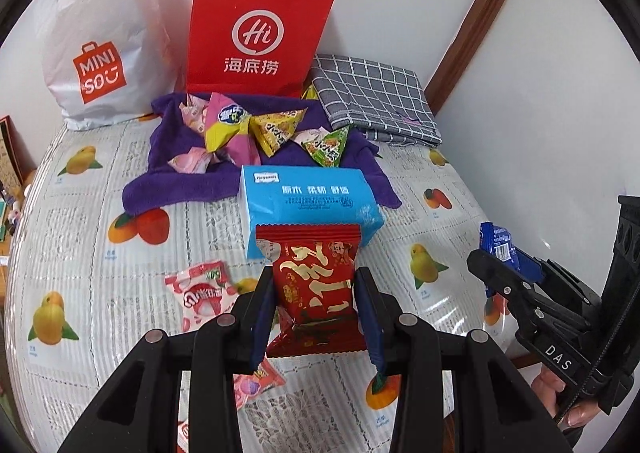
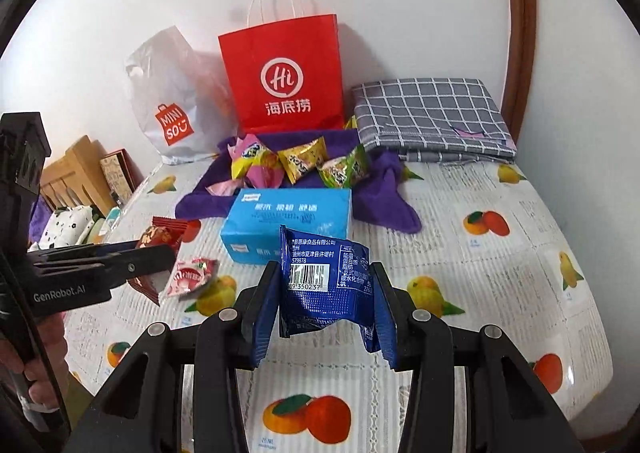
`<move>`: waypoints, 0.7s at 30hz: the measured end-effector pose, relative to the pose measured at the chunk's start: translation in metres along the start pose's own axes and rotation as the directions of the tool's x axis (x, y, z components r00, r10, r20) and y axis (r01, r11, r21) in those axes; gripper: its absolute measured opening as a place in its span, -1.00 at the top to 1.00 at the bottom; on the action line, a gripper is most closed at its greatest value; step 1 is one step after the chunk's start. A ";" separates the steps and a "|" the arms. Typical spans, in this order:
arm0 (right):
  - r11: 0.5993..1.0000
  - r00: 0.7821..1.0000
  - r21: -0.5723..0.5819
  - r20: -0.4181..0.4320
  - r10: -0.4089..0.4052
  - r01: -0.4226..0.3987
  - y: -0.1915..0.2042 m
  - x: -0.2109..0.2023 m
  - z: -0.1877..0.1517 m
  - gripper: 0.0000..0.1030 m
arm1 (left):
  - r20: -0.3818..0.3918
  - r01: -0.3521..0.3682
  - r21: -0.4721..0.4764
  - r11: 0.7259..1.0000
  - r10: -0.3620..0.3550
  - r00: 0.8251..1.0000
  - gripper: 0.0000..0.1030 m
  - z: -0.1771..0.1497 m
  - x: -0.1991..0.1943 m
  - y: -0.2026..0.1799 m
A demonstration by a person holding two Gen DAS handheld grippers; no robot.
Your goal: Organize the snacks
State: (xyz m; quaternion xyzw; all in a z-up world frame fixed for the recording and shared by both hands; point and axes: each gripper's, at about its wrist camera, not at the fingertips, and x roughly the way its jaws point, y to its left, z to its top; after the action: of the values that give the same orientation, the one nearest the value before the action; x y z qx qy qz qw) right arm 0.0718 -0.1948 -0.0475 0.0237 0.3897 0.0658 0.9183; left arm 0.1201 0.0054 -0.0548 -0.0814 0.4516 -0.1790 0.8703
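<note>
My left gripper (image 1: 314, 285) is shut on a red snack packet (image 1: 314, 273) with gold lettering, held above the table. My right gripper (image 2: 326, 285) is shut on a blue snack packet (image 2: 326, 273) with a barcode, also lifted off the surface. Each gripper shows in the other's view: the right gripper (image 1: 486, 265) at the right edge, the left gripper (image 2: 160, 257) at the left edge. A pink and white candy packet (image 1: 200, 289) lies on the table (image 1: 400, 393) left of the red one. Several wrapped snacks (image 1: 256, 125) sit on a purple cloth (image 1: 176, 185).
A blue tissue pack (image 1: 308, 201) lies mid-table in front of the purple cloth. A red paper bag (image 1: 256, 33) and a white plastic bag (image 1: 96, 37) stand against the back wall. A folded grey checked cloth (image 1: 372, 101) lies at the back right. Another pink packet (image 1: 256, 381) lies below my left fingers.
</note>
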 end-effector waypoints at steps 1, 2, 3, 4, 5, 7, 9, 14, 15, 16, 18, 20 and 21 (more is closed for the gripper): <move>1.000 1.000 -0.001 0.002 0.002 -0.002 0.000 0.001 0.003 0.16 | 0.002 -0.002 0.000 1.000 0.002 1.000 0.29 0.002 0.000 -0.001; 1.000 1.000 -0.003 0.003 0.004 -0.004 0.001 0.002 0.006 0.16 | 0.004 -0.002 -0.001 1.000 0.002 1.000 0.29 0.004 0.001 -0.001; 1.000 1.000 -0.005 0.003 0.006 -0.006 0.001 0.003 0.007 0.16 | 0.006 -0.002 -0.002 1.000 0.002 1.000 0.29 0.006 0.001 -0.001; 1.000 1.000 -0.008 0.004 0.008 -0.008 0.001 0.004 0.010 0.16 | 0.008 -0.002 -0.003 1.000 0.002 1.000 0.29 0.009 0.001 0.000; 1.000 1.000 -0.010 0.006 0.011 -0.011 0.002 0.005 0.012 0.16 | 0.009 -0.002 -0.004 1.000 0.002 1.000 0.29 0.010 0.002 0.000; 1.000 1.000 -0.015 0.008 0.013 -0.013 0.003 0.006 0.016 0.16 | 0.013 -0.004 -0.007 1.000 0.004 1.000 0.29 0.015 0.003 0.000; 1.000 1.000 -0.018 0.012 0.013 -0.013 0.003 0.007 0.021 0.16 | 0.016 -0.003 -0.006 1.000 0.003 1.000 0.29 0.019 0.003 -0.001; 1.000 1.000 -0.009 0.017 0.020 -0.020 0.001 0.011 0.030 0.16 | 0.024 -0.001 0.005 1.000 0.001 1.000 0.28 0.028 0.003 -0.002; 1.000 1.000 -0.006 0.016 0.021 -0.021 0.001 0.012 0.031 0.16 | 0.025 -0.001 0.006 1.000 0.001 1.000 0.28 0.029 0.004 -0.002; 1.000 1.000 -0.003 0.015 0.021 -0.021 0.001 0.012 0.032 0.16 | 0.025 0.000 0.006 1.000 0.000 1.000 0.28 0.030 0.004 -0.002; 1.000 1.000 0.001 0.013 0.024 -0.024 0.001 0.014 0.033 0.16 | 0.024 0.001 0.008 1.000 -0.002 1.000 0.28 0.032 0.006 -0.002; 1.000 1.000 0.003 0.011 0.024 -0.024 0.000 0.016 0.034 0.16 | 0.022 0.001 0.008 1.000 -0.002 1.000 0.28 0.035 0.008 -0.001; 1.000 1.000 0.003 0.010 0.026 -0.026 0.000 0.017 0.036 0.16 | 0.022 0.001 0.007 1.000 -0.001 1.000 0.28 0.036 0.009 0.000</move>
State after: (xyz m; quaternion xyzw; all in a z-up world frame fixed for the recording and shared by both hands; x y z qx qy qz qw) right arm 0.1093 -0.1916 -0.0349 0.0306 0.3850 0.0768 0.9192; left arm 0.1543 0.0008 -0.0403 -0.0803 0.4413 -0.1802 0.8754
